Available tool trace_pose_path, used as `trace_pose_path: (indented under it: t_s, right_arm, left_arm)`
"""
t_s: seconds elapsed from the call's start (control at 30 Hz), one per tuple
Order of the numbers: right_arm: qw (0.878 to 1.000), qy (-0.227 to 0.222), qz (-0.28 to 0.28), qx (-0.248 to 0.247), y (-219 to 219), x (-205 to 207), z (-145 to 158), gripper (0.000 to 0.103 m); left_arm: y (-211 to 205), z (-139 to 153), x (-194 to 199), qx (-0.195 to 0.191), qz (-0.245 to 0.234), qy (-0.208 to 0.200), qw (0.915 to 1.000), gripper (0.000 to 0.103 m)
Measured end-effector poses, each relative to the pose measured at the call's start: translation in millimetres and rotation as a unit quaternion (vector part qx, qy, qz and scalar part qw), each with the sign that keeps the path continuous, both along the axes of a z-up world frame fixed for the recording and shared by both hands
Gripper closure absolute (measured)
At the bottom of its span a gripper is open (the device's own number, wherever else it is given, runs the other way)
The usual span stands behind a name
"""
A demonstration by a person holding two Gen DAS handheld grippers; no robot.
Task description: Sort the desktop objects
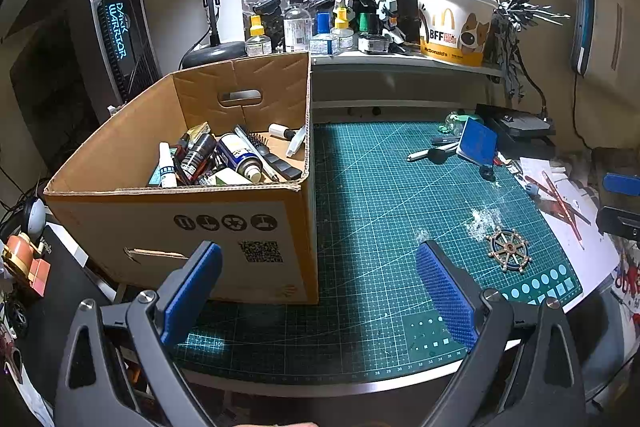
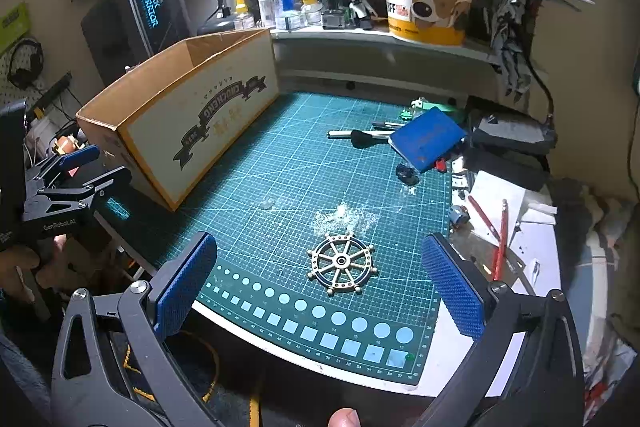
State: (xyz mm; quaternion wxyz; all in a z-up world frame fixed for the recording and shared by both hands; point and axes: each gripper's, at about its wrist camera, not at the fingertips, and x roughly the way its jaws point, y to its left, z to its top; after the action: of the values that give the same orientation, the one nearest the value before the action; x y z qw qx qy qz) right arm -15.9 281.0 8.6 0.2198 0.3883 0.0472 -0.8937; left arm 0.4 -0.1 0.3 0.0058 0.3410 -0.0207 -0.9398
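Left wrist shows cardboard box (image 1: 180,155) contents – right wrist, perhaps none.

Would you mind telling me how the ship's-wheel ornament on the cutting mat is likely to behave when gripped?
The ship's-wheel ornament lies flat on the cutting mat, so its edge is probably hard to get under. Its thin spokes and small rim pegs look fragile. It seems stiff and light, likely to slide when pushed.

Our left gripper (image 1: 318,291) and right gripper (image 2: 320,283) look alike: dark grey linkage arms with triangular cut-outs behind the jaws, silver round screws at the pivots, and blue pads with a fine dotted texture. White "GenRobot.AI" lettering marks the left gripper's body.
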Motion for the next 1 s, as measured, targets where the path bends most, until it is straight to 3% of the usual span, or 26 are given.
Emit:
trace_pose_path:
  t_s: [0.27, 0.43, 1.0]
  right_arm:
    - [1.000, -0.017, 0.000, -0.004, 3, -3, -1, 0.000]
    - [1.000, -0.002, 0.001, 0.013, -2, 2, -1, 0.000]
    - [1.000, -0.014, 0.002, 0.012, 3, -1, -4, 0.000]
  left_arm:
    - [0, 1, 2, -0.006, -0.007, -0.002, 1.0000, 0.005]
    - [0, 3, 2, 0.004, -0.018, 0.000, 0.9998, 0.005]
    - [11, -1, 4, 0.031, -0.070, -0.006, 0.9971, 0.005]
